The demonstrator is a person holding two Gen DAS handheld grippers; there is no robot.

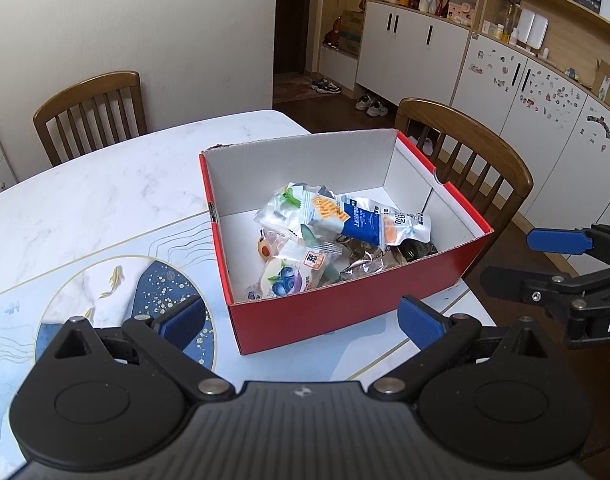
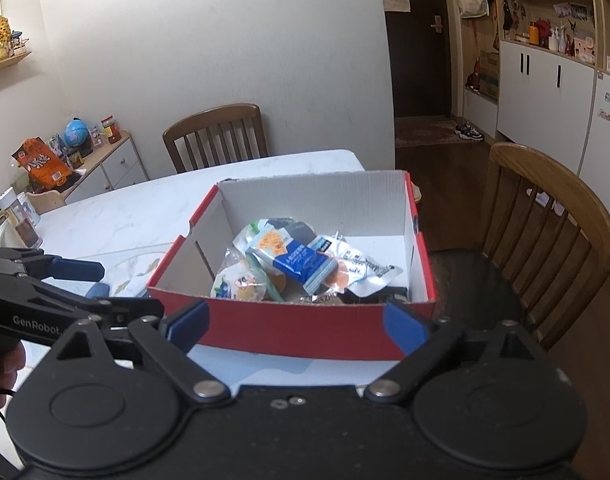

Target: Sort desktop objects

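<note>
Now | red box (image 1: 345, 312) white inside | crinkled snack packets (image 1: 325, 236) heaped, perhaps overlapping

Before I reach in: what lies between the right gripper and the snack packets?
Only the red box's near wall, in the right wrist view; right gripper open.

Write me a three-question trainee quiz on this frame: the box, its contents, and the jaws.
1. True or false: the left gripper holds a snack packet.
2. Where do the snack packets lie: A) on the table, B) inside the red box, C) on the chair?
3. How do the jaws of the right gripper stand?

Key: 1. False, it is empty. 2. B. 3. Spread open, empty, in front of the box's near wall.
</note>
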